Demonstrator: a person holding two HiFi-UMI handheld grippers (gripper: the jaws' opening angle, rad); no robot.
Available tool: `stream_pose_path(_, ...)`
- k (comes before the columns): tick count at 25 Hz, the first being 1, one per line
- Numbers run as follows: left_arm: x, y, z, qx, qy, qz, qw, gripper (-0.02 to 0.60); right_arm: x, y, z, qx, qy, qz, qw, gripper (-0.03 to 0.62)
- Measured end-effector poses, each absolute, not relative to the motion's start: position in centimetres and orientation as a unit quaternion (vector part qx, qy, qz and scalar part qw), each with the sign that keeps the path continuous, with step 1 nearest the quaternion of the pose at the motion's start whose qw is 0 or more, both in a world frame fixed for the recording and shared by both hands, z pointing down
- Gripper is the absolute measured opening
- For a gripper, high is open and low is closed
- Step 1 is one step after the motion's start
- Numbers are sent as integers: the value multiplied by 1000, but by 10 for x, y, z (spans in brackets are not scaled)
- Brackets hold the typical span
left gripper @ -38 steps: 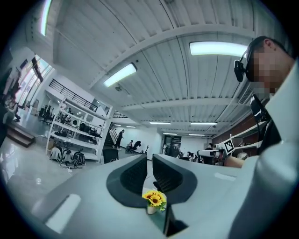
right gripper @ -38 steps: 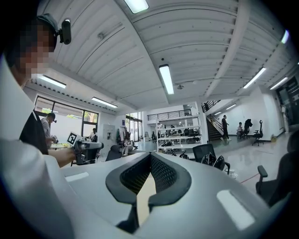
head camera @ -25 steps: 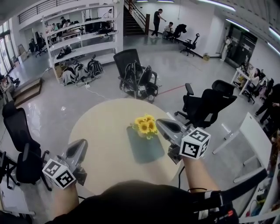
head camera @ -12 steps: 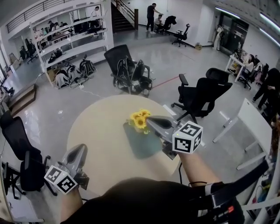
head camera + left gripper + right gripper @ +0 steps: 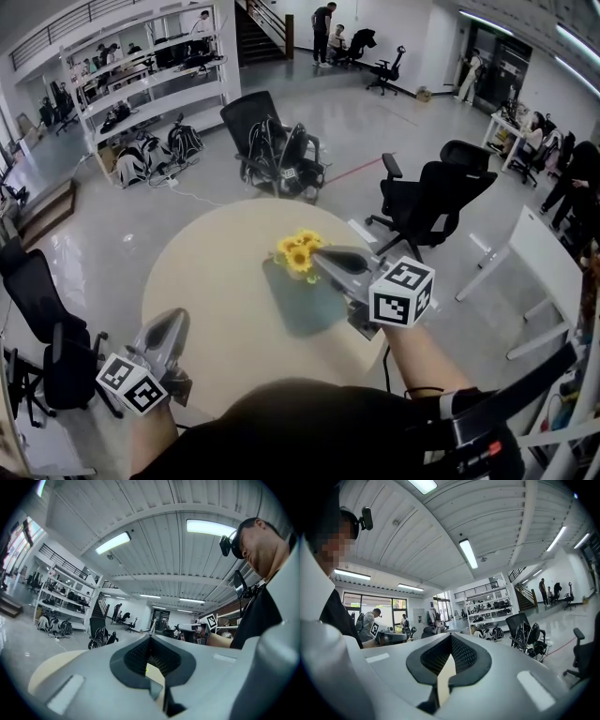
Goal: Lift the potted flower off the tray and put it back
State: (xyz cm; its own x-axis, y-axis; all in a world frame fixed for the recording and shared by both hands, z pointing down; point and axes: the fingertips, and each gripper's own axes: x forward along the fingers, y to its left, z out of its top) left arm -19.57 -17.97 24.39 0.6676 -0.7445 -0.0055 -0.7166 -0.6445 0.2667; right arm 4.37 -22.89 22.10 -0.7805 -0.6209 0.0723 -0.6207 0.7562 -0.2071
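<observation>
While the flower [image 5: 300, 253] sits at the tray's [image 5: 305, 314] far end, head view puts the right gripper [image 5: 321, 256] just beside it, left gripper [image 5: 176, 319] well back. Left gripper view: jaws together, empty. Right gripper view: same. Probably light, tippy; grip low, below the petals.

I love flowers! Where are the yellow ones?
Head view: the yellow potted flower stands at the far end of the dark rectangular tray, left of the right tool.

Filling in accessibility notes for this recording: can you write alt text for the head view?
A potted yellow flower stands on a dark green rectangular tray on a round beige table, seen from above. The right hand-held gripper points in beside the blooms; the left hand-held gripper is at the table's near-left edge.
</observation>
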Motion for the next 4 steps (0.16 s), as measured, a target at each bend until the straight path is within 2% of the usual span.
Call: stream_pose_path(4, -192, -180, 244, 906, -402, -57, 122, -3, 46, -229, 221, -331, 938, -108, -1, 11)
